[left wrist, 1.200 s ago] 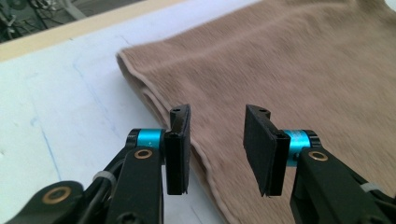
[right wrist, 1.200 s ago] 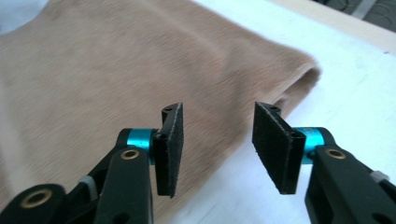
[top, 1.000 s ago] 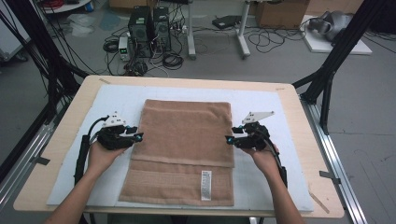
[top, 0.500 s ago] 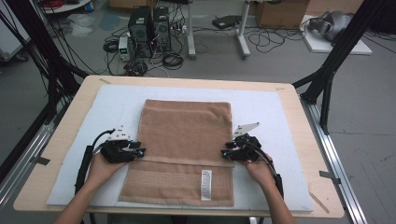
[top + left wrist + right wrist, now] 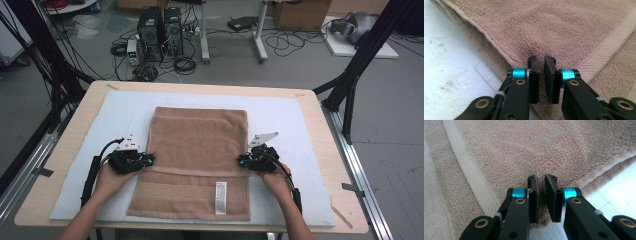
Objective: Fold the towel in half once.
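Note:
A brown towel (image 5: 200, 145) lies flat on the white mat (image 5: 295, 120), its upper layer ending at a band across the near third. My left gripper (image 5: 150, 159) sits at the towel's left edge by that band. In the left gripper view its jaws (image 5: 541, 61) have just been closing and now pinch the puckered towel (image 5: 564, 27) edge. My right gripper (image 5: 240, 161) is at the towel's right edge. Its jaws (image 5: 541, 178) have also just been closing and now pinch the towel (image 5: 554, 145) there.
A white label (image 5: 220, 191) lies on the towel's near layer. The mat covers most of the wooden table (image 5: 320, 105). Black frame posts (image 5: 350, 95) stand at the table's far corners, with computers and cables (image 5: 160, 30) on the floor beyond.
Both grippers came a little nearer along the towel's side edges, the right one also sinking onto it. Both pairs of jaws closed onto the towel edges.

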`<state>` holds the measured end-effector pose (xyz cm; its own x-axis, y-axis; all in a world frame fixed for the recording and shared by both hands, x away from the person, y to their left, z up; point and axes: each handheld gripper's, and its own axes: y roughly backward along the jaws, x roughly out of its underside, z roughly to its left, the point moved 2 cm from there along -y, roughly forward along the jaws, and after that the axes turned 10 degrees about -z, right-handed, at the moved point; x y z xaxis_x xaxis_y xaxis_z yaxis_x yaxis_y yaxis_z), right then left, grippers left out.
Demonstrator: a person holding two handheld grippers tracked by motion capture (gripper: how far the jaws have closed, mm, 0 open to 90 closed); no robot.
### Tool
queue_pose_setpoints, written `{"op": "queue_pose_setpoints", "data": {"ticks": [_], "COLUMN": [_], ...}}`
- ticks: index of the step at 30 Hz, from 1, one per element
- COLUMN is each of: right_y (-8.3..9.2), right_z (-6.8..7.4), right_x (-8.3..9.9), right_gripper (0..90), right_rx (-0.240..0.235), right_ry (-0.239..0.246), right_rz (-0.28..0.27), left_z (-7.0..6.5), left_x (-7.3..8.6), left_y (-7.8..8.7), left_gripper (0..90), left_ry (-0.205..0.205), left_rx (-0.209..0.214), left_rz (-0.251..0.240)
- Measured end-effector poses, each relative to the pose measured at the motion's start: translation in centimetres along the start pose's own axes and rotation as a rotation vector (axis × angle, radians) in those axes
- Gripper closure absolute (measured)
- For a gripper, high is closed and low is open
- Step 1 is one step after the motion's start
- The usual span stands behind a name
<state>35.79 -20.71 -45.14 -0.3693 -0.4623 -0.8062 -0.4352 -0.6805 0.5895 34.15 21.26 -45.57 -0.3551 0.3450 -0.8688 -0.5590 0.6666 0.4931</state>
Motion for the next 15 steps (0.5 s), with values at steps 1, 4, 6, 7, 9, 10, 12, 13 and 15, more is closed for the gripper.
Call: {"op": "queue_pose_setpoints", "data": {"ticks": [1, 4, 6, 7, 9, 10, 12, 13, 15], "right_y": [0.1, 0.2, 0.4, 0.5, 0.8, 1.0, 1.2, 1.4, 1.6], "right_z": [0.1, 0.1, 0.1, 0.1, 0.1, 0.2, 0.3, 0.3, 0.5], "right_x": [0.0, -0.1, -0.2, -0.3, -0.4, -0.5, -0.7, -0.9, -1.2], "right_gripper": [83.8, 84.1, 84.2, 84.2, 84.2, 84.2, 84.3, 84.3, 84.3], "right_rx": [0.001, 0.003, 0.000, -0.001, -0.004, -0.005, -0.006, -0.009, -0.010], "right_ry": [0.004, 0.006, 0.011, 0.008, 0.006, 0.006, 0.003, 0.009, 0.012], "right_rz": [0.002, -0.004, -0.016, -0.021, -0.030, -0.035, -0.048, -0.051, -0.057], "left_z": [-0.1, -0.3, -0.4, -0.4, -0.5, -0.6, -0.8, -0.9, -1.2], "left_x": [-0.1, -0.2, -0.3, -0.4, -0.6, -0.7, -0.9, -1.0, -1.2], "left_y": [0.0, 0.3, 0.5, 0.7, 1.0, 1.2, 1.7, 2.0, 2.5], "left_gripper": [84.4, 85.1, 85.3, 85.4, 85.4, 85.5, 85.5, 85.5, 85.5], "left_ry": [-0.006, -0.013, -0.013, -0.010, -0.015, -0.018, -0.022, -0.029, -0.030], "left_rx": [-0.004, -0.009, -0.008, -0.007, -0.003, -0.004, -0.003, -0.003, -0.003], "left_rz": [0.001, 0.000, -0.007, -0.012, -0.021, -0.028, -0.038, -0.040, -0.056]}}
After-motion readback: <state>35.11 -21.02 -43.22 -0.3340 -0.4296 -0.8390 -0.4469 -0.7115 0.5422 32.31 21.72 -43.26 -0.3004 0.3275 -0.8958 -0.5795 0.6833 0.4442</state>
